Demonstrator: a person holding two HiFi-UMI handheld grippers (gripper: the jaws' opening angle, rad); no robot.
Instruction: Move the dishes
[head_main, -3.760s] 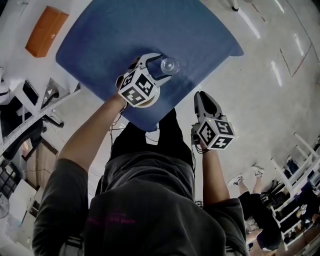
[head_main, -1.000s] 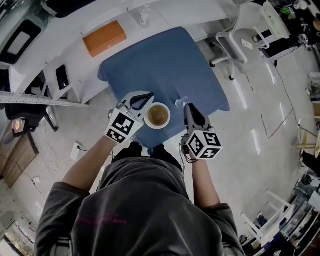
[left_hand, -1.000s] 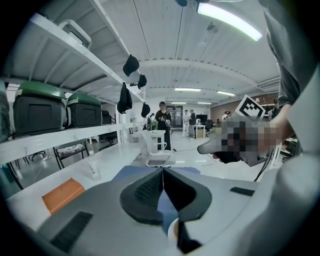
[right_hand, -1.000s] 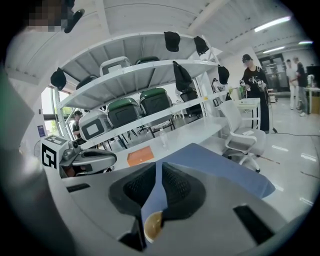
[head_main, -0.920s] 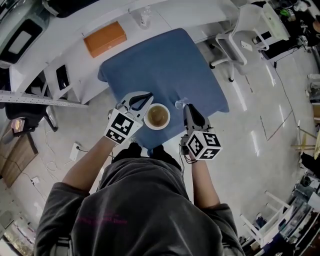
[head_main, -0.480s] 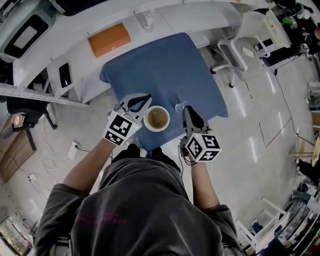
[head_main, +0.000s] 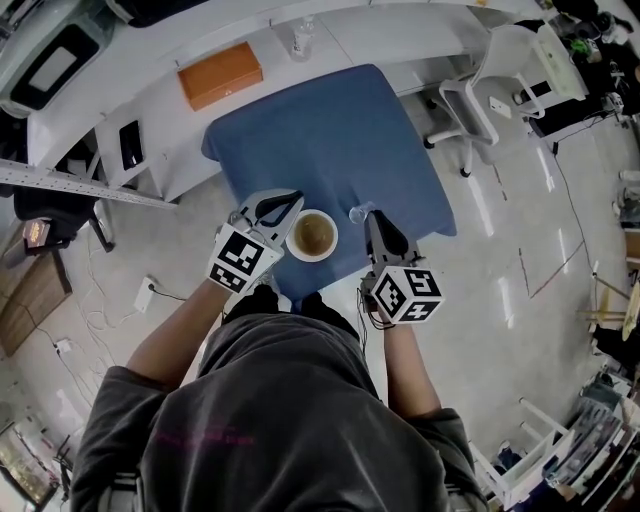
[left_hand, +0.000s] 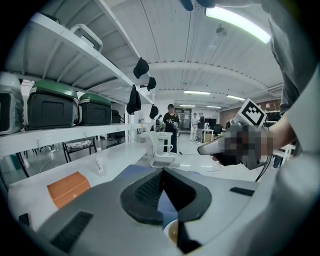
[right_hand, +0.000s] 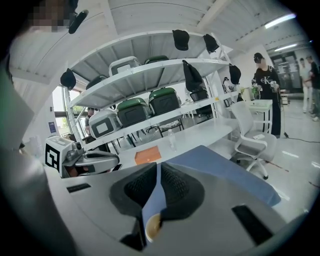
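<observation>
Now, bowl (head_main: 313, 233): is sitting upright on the blue cloth (head_main: 330, 140), near the cloth's 6 o'clock edge, the side closest to the person; it is showing a white rim and a brownish inside.
Glass (head_main: 358, 212): is standing on the cloth at the bowl's 2 o'clock, near it but apart; it is small and clear.
Left gripper (head_main: 292, 200): is hovering at the bowl's 9 o'clock, just beside the rim and pointing toward 1 o'clock; whether it is touching the bowl I cannot tell.
Left jaws: are pressing together, the pads (left_hand: 145, 192) meeting with nothing between them; the bowl is peeking out beneath them in the left gripper view.
Right gripper (head_main: 373, 218): is hanging at the bowl's 3 o'clock and pointing toward 12 o'clock, its tip lying just beside the glass.
Right jaws: have just been closing and are standing narrow, leaving a thin slit between the pads (right_hand: 135, 192); only blue cloth is showing through, so nothing is being gripped.
Orange box (head_main: 220, 75): is lying on the white counter (head_main: 400, 25) at the cloth's 11 o'clock.
Bottle (head_main: 303, 38): is standing on that counter at the cloth's 12 o'clock.
White chair (head_main: 500, 65): is standing at the cloth's 2 o'clock.
</observation>
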